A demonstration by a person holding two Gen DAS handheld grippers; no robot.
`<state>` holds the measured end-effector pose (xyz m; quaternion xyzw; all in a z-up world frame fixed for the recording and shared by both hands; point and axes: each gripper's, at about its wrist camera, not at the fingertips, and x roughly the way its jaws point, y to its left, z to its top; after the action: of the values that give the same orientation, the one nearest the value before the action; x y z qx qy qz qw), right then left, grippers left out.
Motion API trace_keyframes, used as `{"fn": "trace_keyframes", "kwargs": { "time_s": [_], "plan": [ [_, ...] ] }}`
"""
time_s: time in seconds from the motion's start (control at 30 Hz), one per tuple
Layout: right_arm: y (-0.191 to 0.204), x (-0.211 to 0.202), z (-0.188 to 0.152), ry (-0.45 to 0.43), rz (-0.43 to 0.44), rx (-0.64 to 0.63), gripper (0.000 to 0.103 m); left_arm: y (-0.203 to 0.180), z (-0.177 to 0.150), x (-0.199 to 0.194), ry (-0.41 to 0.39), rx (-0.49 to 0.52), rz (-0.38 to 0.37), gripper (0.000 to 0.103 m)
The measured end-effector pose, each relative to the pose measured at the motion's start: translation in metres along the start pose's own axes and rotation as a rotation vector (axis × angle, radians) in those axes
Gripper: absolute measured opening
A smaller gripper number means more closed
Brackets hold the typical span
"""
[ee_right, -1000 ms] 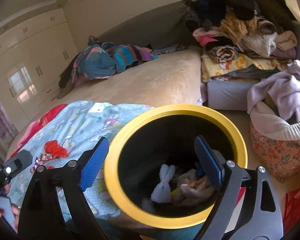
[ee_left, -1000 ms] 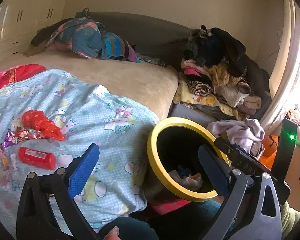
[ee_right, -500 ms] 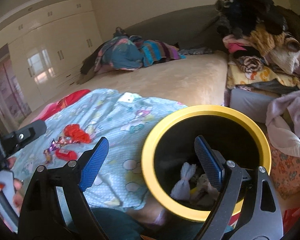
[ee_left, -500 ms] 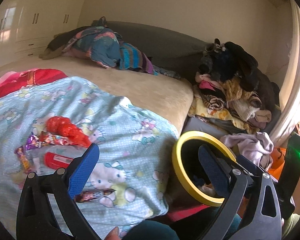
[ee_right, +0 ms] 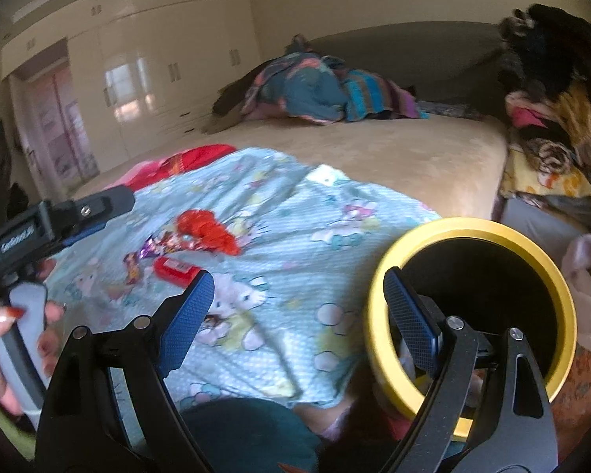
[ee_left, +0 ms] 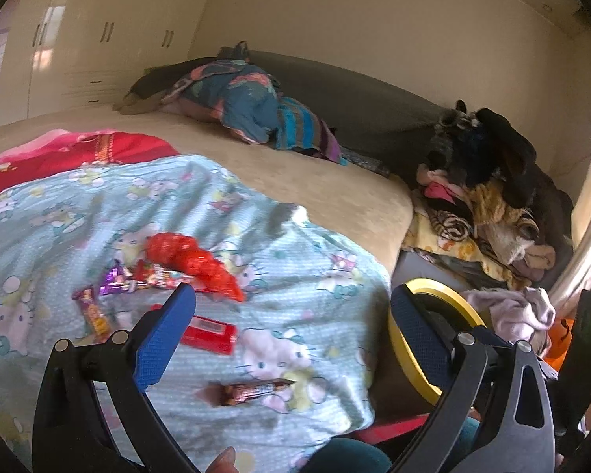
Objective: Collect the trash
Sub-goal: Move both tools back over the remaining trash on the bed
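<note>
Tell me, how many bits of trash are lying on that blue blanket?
5: red crinkly bag, purple wrapper beside it, orange wrapper left, red pack in the middle, brown bar nearest. More may hide behind the gripper.

The bed point(ee_left: 327, 185) carries a blue cartoon-print sheet point(ee_left: 98, 205) over its near part, with a red blanket point(ee_left: 78, 153) beside it and a heap of clothes point(ee_left: 248, 110) at the far end. On the sheet lies trash — a crumpled red bag point(ee_left: 193, 260), wrappers point(ee_left: 118, 280), a red packet point(ee_left: 209, 333), a candy bar point(ee_left: 256, 390).
</note>
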<state>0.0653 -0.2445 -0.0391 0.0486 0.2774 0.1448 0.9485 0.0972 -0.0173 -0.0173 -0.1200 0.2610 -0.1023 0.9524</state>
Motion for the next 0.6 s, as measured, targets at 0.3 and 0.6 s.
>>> {"fn": "trace_keyframes", "kwargs": {
  "time_s": [0.3, 0.6],
  "plan": [
    [0.038, 0.023, 0.006, 0.046, 0.064, -0.096, 0.08, 0.051, 0.003, -0.005, -0.012, -0.08, 0.056, 0.097],
    [0.075, 0.062, 0.006, 0.137, 0.127, -0.186, 0.08, 0.096, 0.001, -0.001, 0.031, -0.106, 0.119, 0.096]
  ]
}}
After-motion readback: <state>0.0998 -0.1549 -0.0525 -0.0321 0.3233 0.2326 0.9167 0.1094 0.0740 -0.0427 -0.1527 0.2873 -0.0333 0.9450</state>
